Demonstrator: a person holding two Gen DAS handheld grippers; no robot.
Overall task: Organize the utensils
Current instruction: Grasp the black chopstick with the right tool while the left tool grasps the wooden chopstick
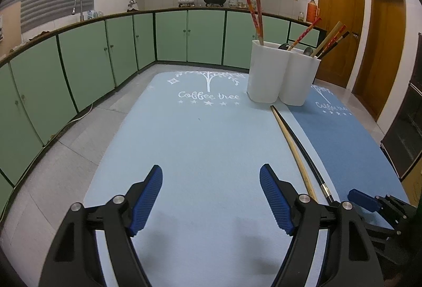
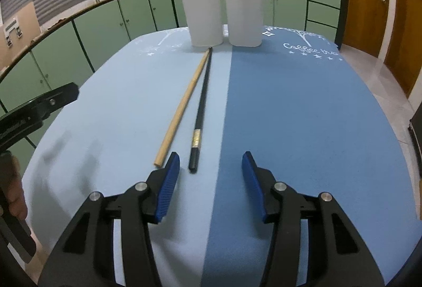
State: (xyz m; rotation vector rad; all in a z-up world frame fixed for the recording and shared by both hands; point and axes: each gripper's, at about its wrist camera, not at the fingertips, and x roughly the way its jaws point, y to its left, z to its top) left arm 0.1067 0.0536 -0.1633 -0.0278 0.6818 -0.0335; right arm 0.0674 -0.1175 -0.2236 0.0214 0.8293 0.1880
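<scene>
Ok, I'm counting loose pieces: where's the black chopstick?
In the right wrist view the black chopstick lies on the light blue mat, right of the wooden chopstick, pointing at the white holders.

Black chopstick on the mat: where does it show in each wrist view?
Left wrist: black chopstick right of centre, running from the white holders toward the lower right.
Right wrist: black chopstick at centre, near end just ahead of the open tongs.
Shared landmark: white holders.
</scene>
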